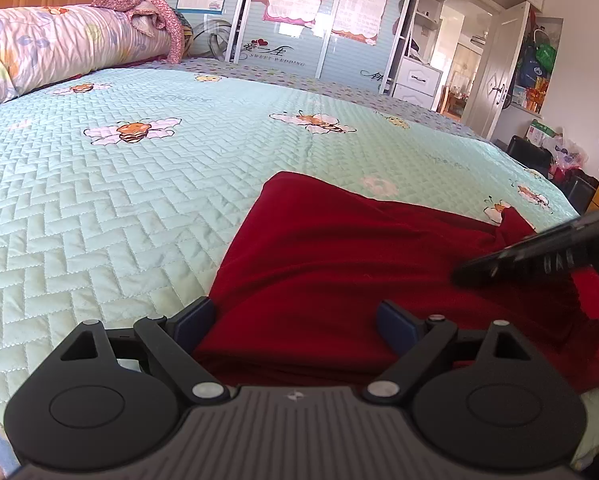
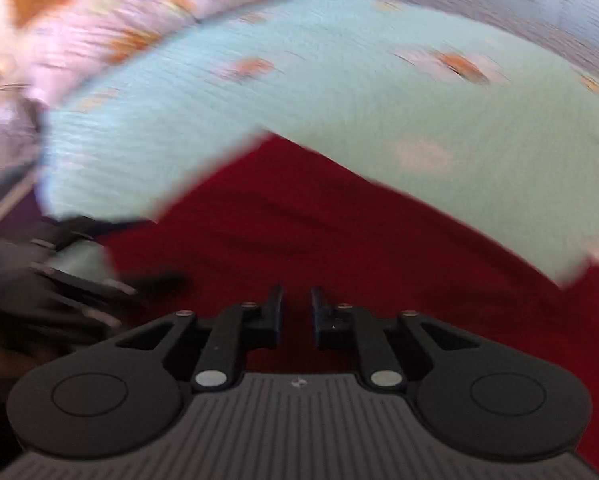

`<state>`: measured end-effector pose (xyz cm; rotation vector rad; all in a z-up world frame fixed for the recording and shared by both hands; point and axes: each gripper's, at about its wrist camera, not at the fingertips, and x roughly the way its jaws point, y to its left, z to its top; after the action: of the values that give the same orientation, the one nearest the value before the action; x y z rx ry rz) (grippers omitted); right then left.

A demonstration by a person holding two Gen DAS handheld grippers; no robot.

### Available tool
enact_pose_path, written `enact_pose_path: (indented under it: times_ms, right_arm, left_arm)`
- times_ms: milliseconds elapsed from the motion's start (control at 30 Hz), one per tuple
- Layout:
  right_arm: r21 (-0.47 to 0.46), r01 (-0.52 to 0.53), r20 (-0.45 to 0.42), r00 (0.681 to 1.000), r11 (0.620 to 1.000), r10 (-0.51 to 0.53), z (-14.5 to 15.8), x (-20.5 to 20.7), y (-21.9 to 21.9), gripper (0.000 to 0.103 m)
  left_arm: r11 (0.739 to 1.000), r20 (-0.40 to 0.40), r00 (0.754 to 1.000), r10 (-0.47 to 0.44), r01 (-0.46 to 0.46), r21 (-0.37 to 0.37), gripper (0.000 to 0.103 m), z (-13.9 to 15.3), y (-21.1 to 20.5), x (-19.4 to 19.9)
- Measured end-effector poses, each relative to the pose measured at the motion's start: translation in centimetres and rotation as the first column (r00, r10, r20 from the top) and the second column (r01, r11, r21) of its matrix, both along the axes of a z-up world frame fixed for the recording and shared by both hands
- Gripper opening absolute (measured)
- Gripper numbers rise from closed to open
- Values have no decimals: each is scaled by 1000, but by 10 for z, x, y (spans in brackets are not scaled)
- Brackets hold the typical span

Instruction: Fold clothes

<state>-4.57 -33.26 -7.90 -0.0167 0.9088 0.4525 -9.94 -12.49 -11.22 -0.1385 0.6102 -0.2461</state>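
A dark red garment [image 1: 339,248] lies flat on the pale green quilted bedspread [image 1: 139,200], near the bed's front edge. My left gripper [image 1: 295,316] stands wide open low over the garment's near left part, with cloth lying between its blue pads [image 1: 195,320], which do not press on it. My right gripper [image 1: 471,272] reaches in from the right over the garment's bunched right side. In the blurred right wrist view its jaws [image 2: 296,300] stand close together over the red garment [image 2: 339,240]; no pinched fold shows between them. The left gripper [image 2: 115,252] is a dark blur at the left.
A rolled floral quilt [image 1: 59,48] and a pink heap of clothes [image 1: 131,0] lie at the head of the bed. A wardrobe with sliding doors [image 1: 299,20] stands behind the bed. To the right are an open door [image 1: 495,80] and bags [image 1: 559,152].
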Motion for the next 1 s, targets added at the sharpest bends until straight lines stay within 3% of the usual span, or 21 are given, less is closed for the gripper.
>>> enact_pose_path:
  times_ms: [67, 100, 167, 300, 400, 467, 500, 600, 633, 700, 767, 800, 833, 867, 933, 1000]
  right_arm:
    - [29, 121, 31, 992, 992, -122, 7, -3, -15, 0]
    - [26, 133, 61, 989, 991, -135, 14, -8, -15, 11]
    - [44, 103, 81, 991, 994, -106, 22, -22, -8, 17]
    - [76, 73, 54, 996, 994, -77, 28, -42, -15, 18]
    - [53, 52, -1, 999, 997, -52, 16, -51, -22, 18]
    - [29, 71, -21, 997, 997, -70, 6, -53, -31, 11]
    - [24, 102, -16, 995, 994, -102, 2, -52, -40, 0]
    - [87, 233, 25, 971, 969, -236, 15, -56, -62, 0]
    - [99, 240, 46, 968, 966, -245, 22, -60, -63, 8]
    - [104, 171, 77, 981, 980, -180, 32, -68, -53, 10]
    - [76, 73, 49, 996, 994, -77, 26, -68, -43, 13]
    - [48, 78, 33, 996, 996, -80, 21, -64, -46, 14]
    - [16, 98, 18, 995, 995, -98, 14, -59, -51, 1]
    - [-17, 117, 3, 993, 993, -117, 8, -54, -56, 0]
    - [20, 198, 40, 979, 980, -199, 20, -52, -64, 1]
    - [26, 163, 98, 981, 986, -165, 36, -45, -48, 9]
  left_arm:
    - [1000, 0, 1000, 0, 0, 0, 91, 0, 0, 0]
    - [1000, -1, 1000, 2, -2, -6, 91, 1, 0, 0]
    - [1000, 0, 1000, 10, -10, -28, 91, 4, 3, -1]
    - [995, 14, 999, 31, -30, -94, 87, 24, 5, -12]
    - [983, 31, 998, -46, 51, -176, 87, 44, -7, -21]
    - [968, -22, 990, -136, 128, -216, 87, 44, -25, -17]
    - [964, -59, 985, -163, 146, -222, 87, 39, -32, -14]
    - [969, -160, 970, -183, 151, -195, 87, 19, -47, -5]
    - [969, -157, 970, -186, 154, -194, 88, 18, -47, -4]
    - [969, -178, 967, -181, 144, -201, 88, 19, -48, 0]
    - [971, -191, 964, -183, 147, -189, 89, 20, -51, 2]
    - [972, -196, 963, -185, 151, -179, 89, 20, -52, 3]
    - [973, -199, 962, -189, 156, -169, 89, 21, -54, 4]
    - [974, -200, 961, -193, 162, -161, 89, 22, -54, 4]
    - [974, -202, 959, -197, 167, -156, 89, 22, -53, 5]
    - [973, -206, 957, -204, 175, -150, 91, 21, -54, 5]
